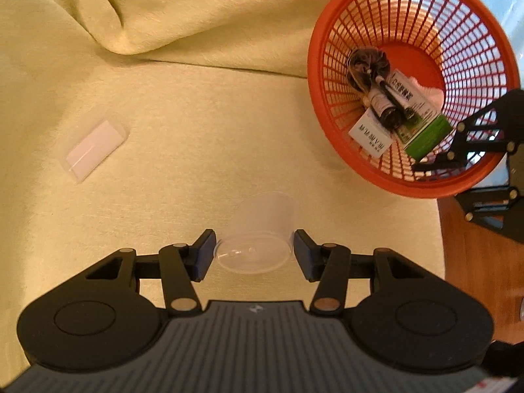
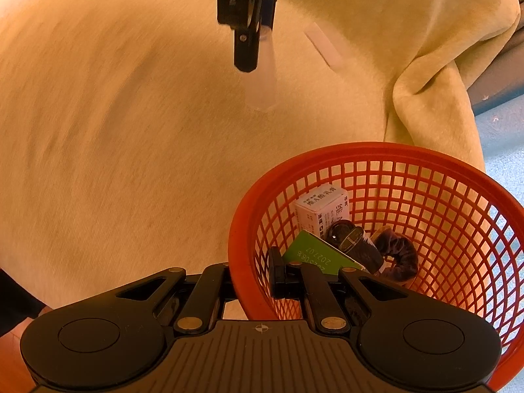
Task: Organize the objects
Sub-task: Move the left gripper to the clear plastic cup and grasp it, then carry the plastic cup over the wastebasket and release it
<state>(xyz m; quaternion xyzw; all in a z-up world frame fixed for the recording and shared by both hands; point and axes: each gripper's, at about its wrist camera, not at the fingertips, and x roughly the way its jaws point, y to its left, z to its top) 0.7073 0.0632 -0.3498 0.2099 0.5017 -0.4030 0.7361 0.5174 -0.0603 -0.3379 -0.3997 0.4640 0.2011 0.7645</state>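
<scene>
The left gripper [image 1: 254,251] sits low over a pale yellow blanket [image 1: 183,124] with its tongs spread wide, one on each side of a clear plastic cup [image 1: 258,239] that lies tipped on its side, its open mouth facing the camera; small gaps show between the pads and the cup, so nothing is pinched. At about ten o'clock from the cup, well apart, a flat clear packet [image 1: 95,149] rests on the blanket. Up at two o'clock stands a red mesh basket [image 1: 330,26] holding a green box [image 1: 422,131], a white box [image 1: 370,136], a dark bottle [image 1: 388,111] and a dark scrunchie [image 1: 368,64]. The right gripper [image 2: 252,276] has its tongs narrow and clamped on the basket's near wall, one finger [image 2: 278,275] inside the mesh and the other outside (the rim passes between them). In the right wrist view the contents lie toward the basket's floor [image 2: 435,229], the green box [image 2: 311,255] nearest the inner finger, the white box [image 2: 321,211] at twelve o'clock from it. The cup [image 2: 263,75] appears at twelve o'clock beneath the left gripper's arm, with the packet [image 2: 324,47] beside it at one o'clock. A wooden surface [image 1: 475,268] shows past the blanket's edge.
</scene>
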